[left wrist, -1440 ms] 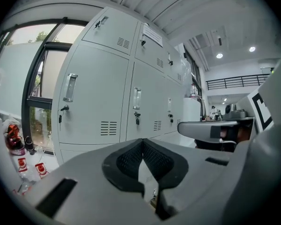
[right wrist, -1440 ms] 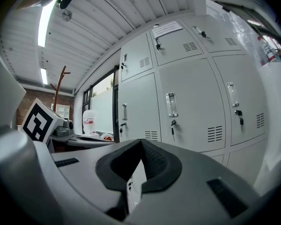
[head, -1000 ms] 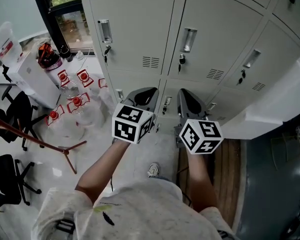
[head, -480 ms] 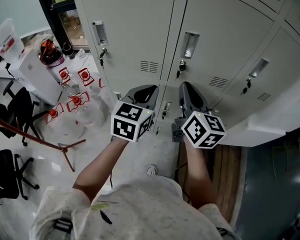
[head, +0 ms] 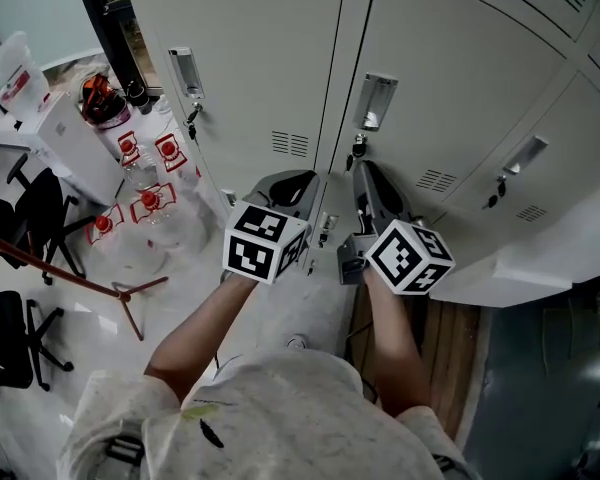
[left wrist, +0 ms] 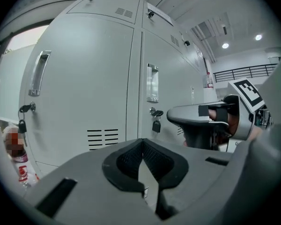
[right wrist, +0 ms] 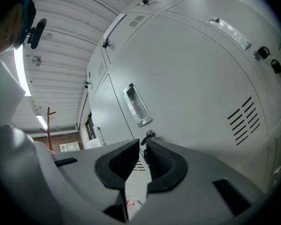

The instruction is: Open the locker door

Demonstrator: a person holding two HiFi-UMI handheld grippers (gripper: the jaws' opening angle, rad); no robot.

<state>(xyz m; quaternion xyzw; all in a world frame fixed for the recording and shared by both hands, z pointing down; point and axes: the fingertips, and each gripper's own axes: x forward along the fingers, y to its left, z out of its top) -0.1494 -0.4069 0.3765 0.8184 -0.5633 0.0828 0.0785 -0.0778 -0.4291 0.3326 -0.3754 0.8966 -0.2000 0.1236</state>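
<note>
The pale grey metal locker door (head: 450, 88) stands closed, directly ahead of the right gripper (head: 364, 171). It has a recessed silver handle (right wrist: 136, 106), a small round lock with a dark key (right wrist: 149, 134) below it, and vent slots lower down. The right gripper's fingers (right wrist: 160, 157) are opening, a narrow gap between them. They clasp nothing, and the key shows just past their tips. The left gripper (head: 300, 181) has its fingers (left wrist: 154, 158) clenched tip to tip on nothing. On the floor by the lockers' left edge stand clear plastic bottles with red labels (head: 145, 203), print too small to read.
</note>
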